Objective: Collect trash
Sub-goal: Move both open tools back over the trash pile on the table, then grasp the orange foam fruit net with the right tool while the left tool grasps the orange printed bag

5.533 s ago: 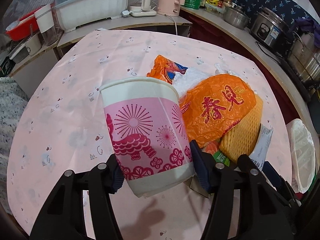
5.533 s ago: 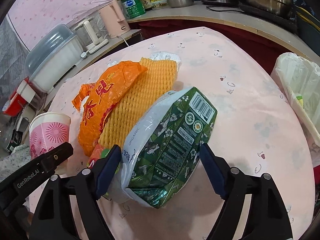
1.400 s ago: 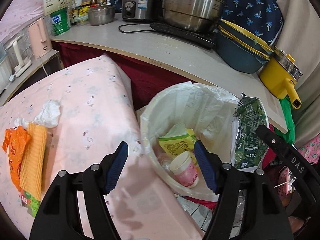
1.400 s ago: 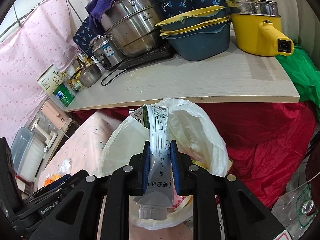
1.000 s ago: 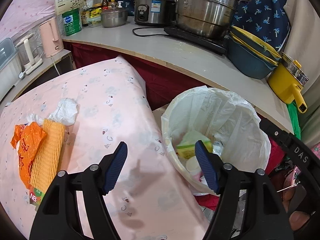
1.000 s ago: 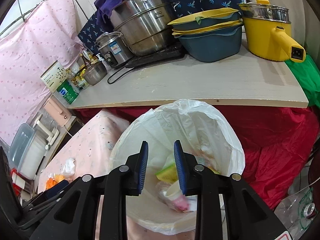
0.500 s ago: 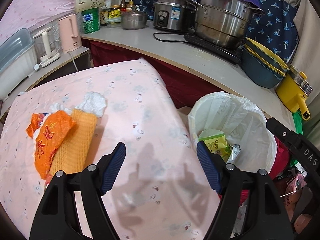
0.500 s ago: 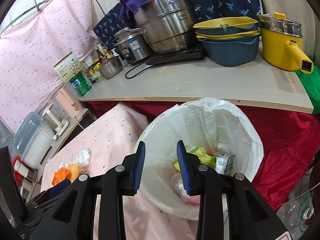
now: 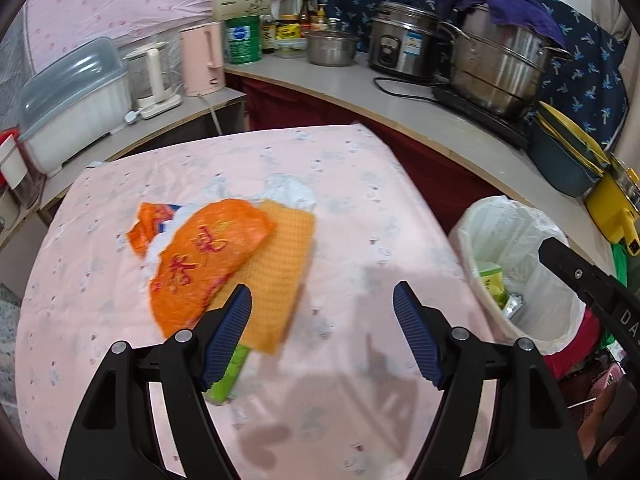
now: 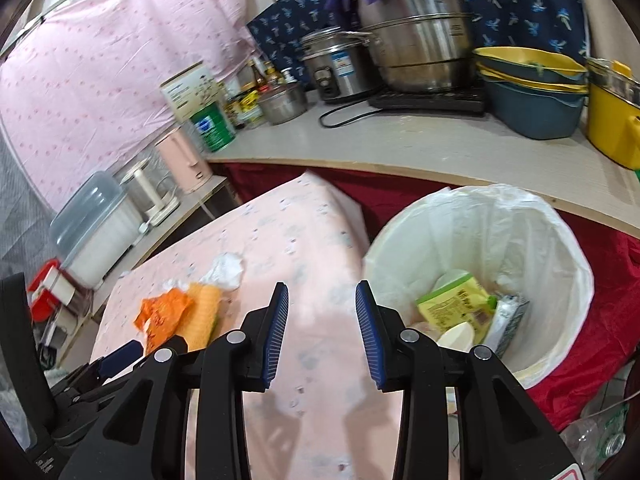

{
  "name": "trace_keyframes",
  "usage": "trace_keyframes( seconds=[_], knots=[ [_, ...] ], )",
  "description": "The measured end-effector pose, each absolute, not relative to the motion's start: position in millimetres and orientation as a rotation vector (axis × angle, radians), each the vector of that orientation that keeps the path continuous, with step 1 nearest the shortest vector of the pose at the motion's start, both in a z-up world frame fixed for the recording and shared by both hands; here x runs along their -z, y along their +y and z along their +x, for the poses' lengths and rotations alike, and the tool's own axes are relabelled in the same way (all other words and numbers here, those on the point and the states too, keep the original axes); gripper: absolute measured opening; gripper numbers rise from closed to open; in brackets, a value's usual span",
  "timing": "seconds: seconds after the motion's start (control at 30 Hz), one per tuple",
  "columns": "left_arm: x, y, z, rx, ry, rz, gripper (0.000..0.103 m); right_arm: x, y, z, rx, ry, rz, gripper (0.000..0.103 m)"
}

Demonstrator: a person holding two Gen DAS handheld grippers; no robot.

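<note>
Pink tablecloth point(image 9: 360, 184), lined bin point(image 10: 560, 248) beside, both grippers point(image 9: 322, 312) point(image 10: 322, 312) spread, empty

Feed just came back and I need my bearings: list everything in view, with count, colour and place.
Orange wrapper: 1, orange, on pink table, left.
Foam net: 1, yellow, partly under the wrapper.
Crumpled tissue: 1, white, behind the net.
Green pack: 1, green, near edge of the pile.
Trash bin: 1, white liner, right of table, holding trash.
Steamer pot: 1, steel, counter.
Rice cooker: 1, steel, counter.
Kettle: 1, pink, side shelf.
Left gripper: open, empty.
Right gripper: open, empty.
</note>
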State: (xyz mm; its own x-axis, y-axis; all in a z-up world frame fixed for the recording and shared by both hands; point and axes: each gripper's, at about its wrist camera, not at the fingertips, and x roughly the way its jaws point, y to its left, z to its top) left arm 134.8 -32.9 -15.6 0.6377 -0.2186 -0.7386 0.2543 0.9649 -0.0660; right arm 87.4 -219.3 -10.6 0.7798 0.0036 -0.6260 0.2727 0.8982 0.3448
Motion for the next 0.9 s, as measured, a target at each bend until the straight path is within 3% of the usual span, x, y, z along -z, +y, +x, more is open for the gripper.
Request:
trace_keyframes(
  seconds=[0.9],
  knots=[
    [56.8,89.9,156.2,0.07,0.904,-0.001,0.07,67.5,-90.7,148.9,-0.107,0.886,0.384,0.035]
  ],
)
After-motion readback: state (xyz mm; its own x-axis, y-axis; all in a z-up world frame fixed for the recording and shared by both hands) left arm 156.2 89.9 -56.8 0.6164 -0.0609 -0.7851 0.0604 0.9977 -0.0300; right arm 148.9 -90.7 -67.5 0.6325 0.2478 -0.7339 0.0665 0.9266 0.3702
